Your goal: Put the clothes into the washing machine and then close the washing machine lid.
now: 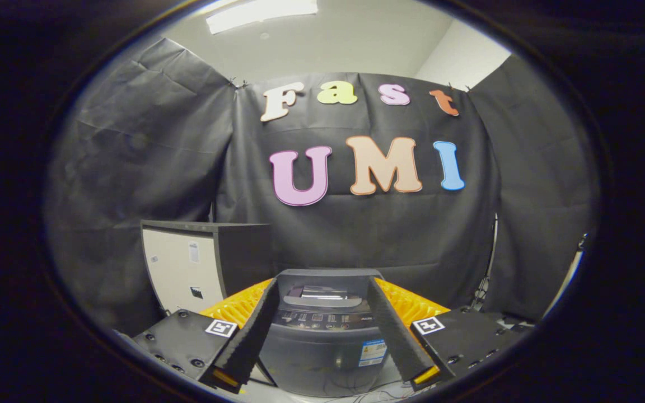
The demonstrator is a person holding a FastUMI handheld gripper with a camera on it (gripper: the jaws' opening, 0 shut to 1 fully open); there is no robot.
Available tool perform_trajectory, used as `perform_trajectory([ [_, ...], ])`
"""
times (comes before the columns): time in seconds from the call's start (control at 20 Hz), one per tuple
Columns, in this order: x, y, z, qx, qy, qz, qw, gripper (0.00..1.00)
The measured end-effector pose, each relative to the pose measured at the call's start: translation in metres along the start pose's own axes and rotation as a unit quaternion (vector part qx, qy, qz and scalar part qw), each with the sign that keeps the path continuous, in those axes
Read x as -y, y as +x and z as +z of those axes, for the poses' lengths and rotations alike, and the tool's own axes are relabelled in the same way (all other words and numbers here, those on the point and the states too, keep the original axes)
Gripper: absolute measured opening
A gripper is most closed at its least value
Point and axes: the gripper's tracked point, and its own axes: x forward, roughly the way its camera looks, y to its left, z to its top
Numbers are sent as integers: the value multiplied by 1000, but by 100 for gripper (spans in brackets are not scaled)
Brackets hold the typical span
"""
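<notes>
A grey top-loading washing machine (322,341) stands on the floor straight ahead, framed between my two fingers. Its control panel (322,320) faces me, with a label on the drum's front. The lid (322,295) appears to lie flat on top, its window catching a light reflection. My gripper (322,282) is open wide, with nothing between its fingers. The left finger (252,330) and the right finger (392,330) stand on either side of the machine without touching it, short of its front.
A white cabinet (180,268) with a dark top stands left of the machine against the black cloth wall. Orange ribbed surfaces (412,305) show on both sides behind the fingers; I cannot tell what they are. Thin cables (378,392) lie on the floor.
</notes>
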Motion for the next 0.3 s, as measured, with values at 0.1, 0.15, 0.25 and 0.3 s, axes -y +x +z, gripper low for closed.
perform_trajectory([
  [0.1, 2, 0, 1, 1, 2, 0, 1000, 98],
  [0.15, 6, 0, 1, 1, 3, -4, 1000, 98],
  [0.25, 8, 1, 1, -2, 12, -3, 1000, 98],
  [0.3, 9, 2, 0, -3, 12, -5, 1000, 98],
])
